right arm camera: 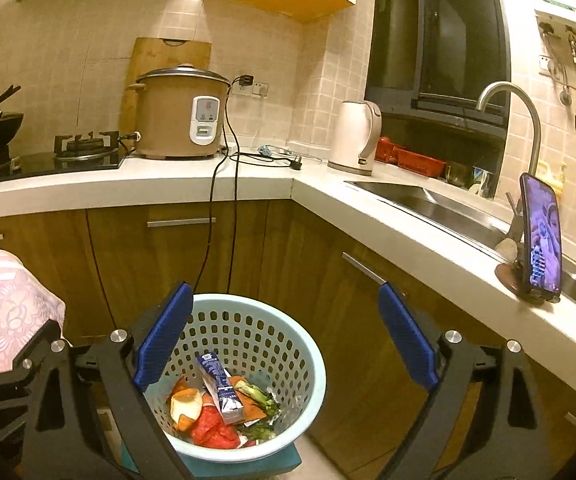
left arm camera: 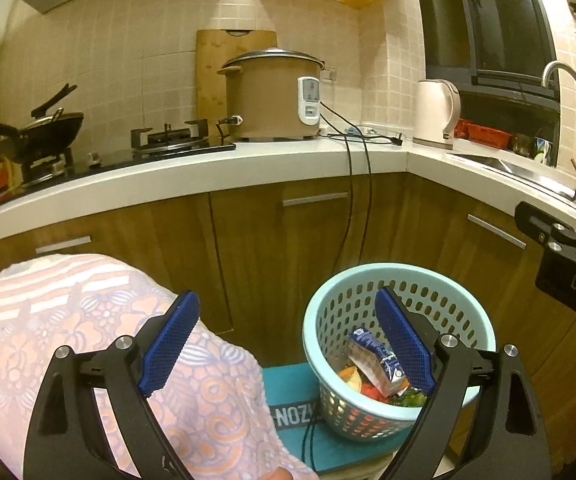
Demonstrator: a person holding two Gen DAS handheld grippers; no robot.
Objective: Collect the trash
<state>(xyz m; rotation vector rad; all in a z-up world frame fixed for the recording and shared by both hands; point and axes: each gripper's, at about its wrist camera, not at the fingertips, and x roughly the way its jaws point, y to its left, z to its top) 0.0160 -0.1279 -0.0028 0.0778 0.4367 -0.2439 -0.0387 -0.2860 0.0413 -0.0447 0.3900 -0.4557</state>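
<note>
My left gripper (left arm camera: 286, 340) and my right gripper (right arm camera: 284, 336) both hang with jaws spread wide and nothing between them, two sets of blue ribbed pads poised above the floor, which I judge suits a drop just finished or a fresh reach.

Just below sits the one pale blue perforated plastic basket (right arm camera: 311, 364), on a teal flat box (right arm camera: 248, 468) that lifts it off the floor. The trash lies inside: one crumpled blue-and-white carton (right arm camera: 224, 388), orange peel pieces (right arm camera: 186, 404), a red scrap (right arm camera: 212, 428) and green vegetable trimmings (right arm camera: 262, 398).

To my left, a pink patterned cloth (left arm camera: 88, 320) covers something bulky.

Farther off, the white L-shaped counter (right arm camera: 208, 188) carries one brown rice cooker (right arm camera: 180, 116), one white kettle (right arm camera: 357, 136) and one propped phone (right arm camera: 541, 236) beside the steel sink (right arm camera: 427, 204).
</note>
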